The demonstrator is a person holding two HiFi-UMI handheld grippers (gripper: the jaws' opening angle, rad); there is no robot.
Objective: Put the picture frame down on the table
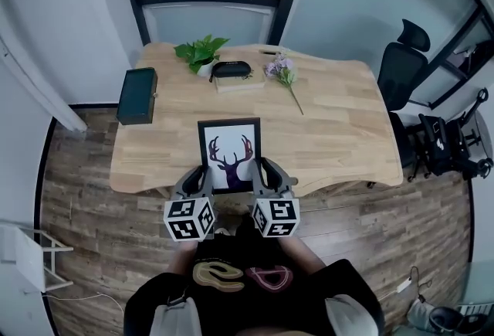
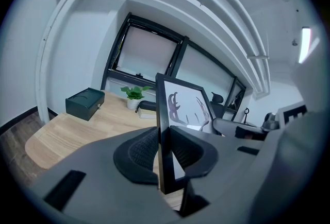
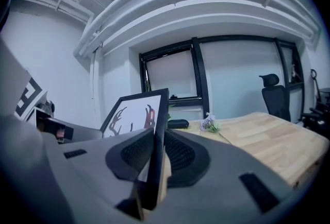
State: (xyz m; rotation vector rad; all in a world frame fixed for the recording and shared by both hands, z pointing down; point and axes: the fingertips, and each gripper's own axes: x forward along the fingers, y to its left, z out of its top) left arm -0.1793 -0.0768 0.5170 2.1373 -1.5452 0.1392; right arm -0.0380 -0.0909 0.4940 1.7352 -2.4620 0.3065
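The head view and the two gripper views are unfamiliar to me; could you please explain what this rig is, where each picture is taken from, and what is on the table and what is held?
There is no robot here: a person holds hand-operated tongs in each hand. The head view comes from a camera on the person's head, looking steeply down. The left tongs and right tongs show low in it, each with a marker cube. The other two pictures come from cameras riding on the tongs, looking along their jaws.

On the wooden table lie a dark green box, a potted plant, a black case on a book, and a flower sprig.

Both tongs are shut on the side edges of a black picture frame with a deer print, holding it standing near the table's front edge.
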